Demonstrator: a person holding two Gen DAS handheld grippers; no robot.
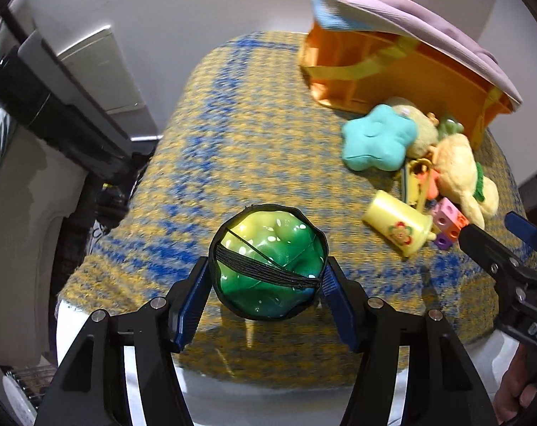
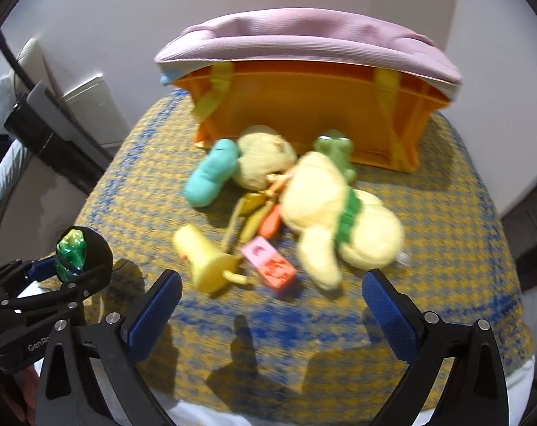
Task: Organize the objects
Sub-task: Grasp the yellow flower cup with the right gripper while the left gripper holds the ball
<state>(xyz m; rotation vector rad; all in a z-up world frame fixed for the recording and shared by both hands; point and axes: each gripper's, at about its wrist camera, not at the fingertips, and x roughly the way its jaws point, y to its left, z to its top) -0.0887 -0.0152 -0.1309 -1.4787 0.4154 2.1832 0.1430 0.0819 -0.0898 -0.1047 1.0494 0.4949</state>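
The left gripper (image 1: 266, 277) is pinching a green ball in a black net pouch (image 1: 268, 261), sitting low in the middle of the left wrist view, with a blue pad pressing in on each side. In the right wrist view that same ball is showing at the lower left (image 2: 71, 255), clamped in the left gripper (image 2: 73, 266) above the edge of the yellow-and-blue woven cloth (image 1: 233, 135) covering the counter.

The right gripper (image 2: 272, 305) is hanging spread wide at the bottom of its own frame, blue pads far apart and nothing between them. It is poking into the left wrist view at the lower right edge (image 1: 495, 234).

Ahead of it, the toy pile is lying in the middle of the cloth: a pale yellow plush with a green band (image 2: 339, 220), a teal star cushion (image 1: 377, 136) just beside a round cream plush (image 2: 265, 159), a green frog figure (image 2: 334, 151) touching the bin, a yellow toy cup (image 2: 204, 261) on its side, and a pink and orange block (image 2: 272, 264) just beside the cup. Thin yellow and orange pieces (image 2: 261, 209) are lying tangled between them; the blur is hiding what they are.

Behind the pile, at the upper middle of the frame, the orange bin (image 2: 311, 106) is standing with a lilac cushion (image 2: 304, 39) lying across its top.
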